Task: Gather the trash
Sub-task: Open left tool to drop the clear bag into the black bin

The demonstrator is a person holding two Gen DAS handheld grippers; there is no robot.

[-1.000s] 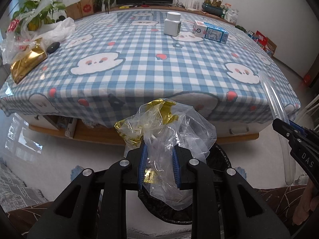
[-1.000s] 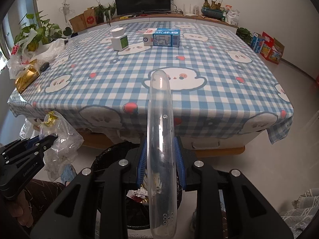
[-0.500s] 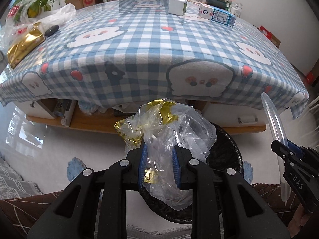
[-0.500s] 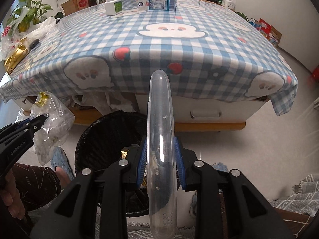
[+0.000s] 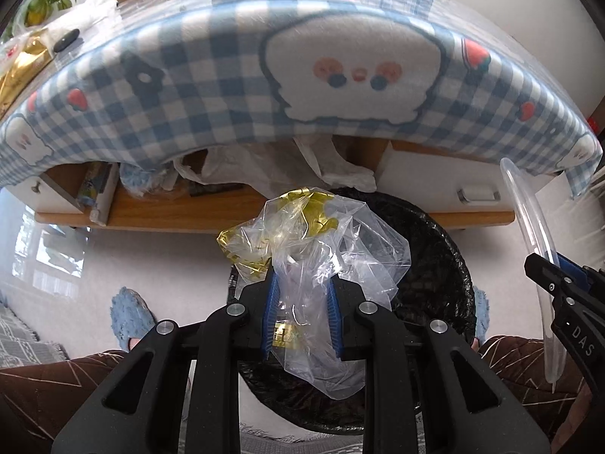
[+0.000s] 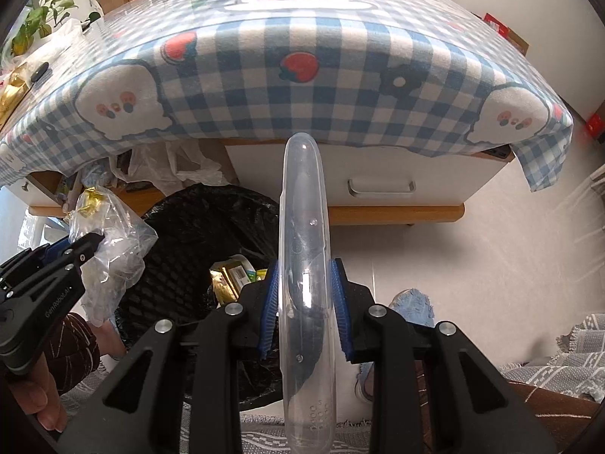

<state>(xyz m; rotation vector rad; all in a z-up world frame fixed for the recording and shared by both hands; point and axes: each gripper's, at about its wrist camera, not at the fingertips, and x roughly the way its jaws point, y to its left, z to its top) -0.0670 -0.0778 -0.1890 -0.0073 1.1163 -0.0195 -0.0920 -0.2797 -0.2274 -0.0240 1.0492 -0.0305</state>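
Black mesh bin (image 6: 196, 234) stands on the floor before the checked table (image 5: 227, 87); the clear lid (image 6: 304, 265), on edge, long axis running near to far, is clamped in the down-tilted right gripper (image 6: 304, 302) beside the bin; the left gripper (image 5: 300, 314), tilted down above the bin, pinches a crumpled bag (image 5: 329, 265).

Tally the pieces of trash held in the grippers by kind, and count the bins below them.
Crumpled clear plastic bag with gold foil, in the left gripper: 1
Clear plastic lid, held edge-on in the right gripper: 1
Black-lined trash bin: 1
Total: 3
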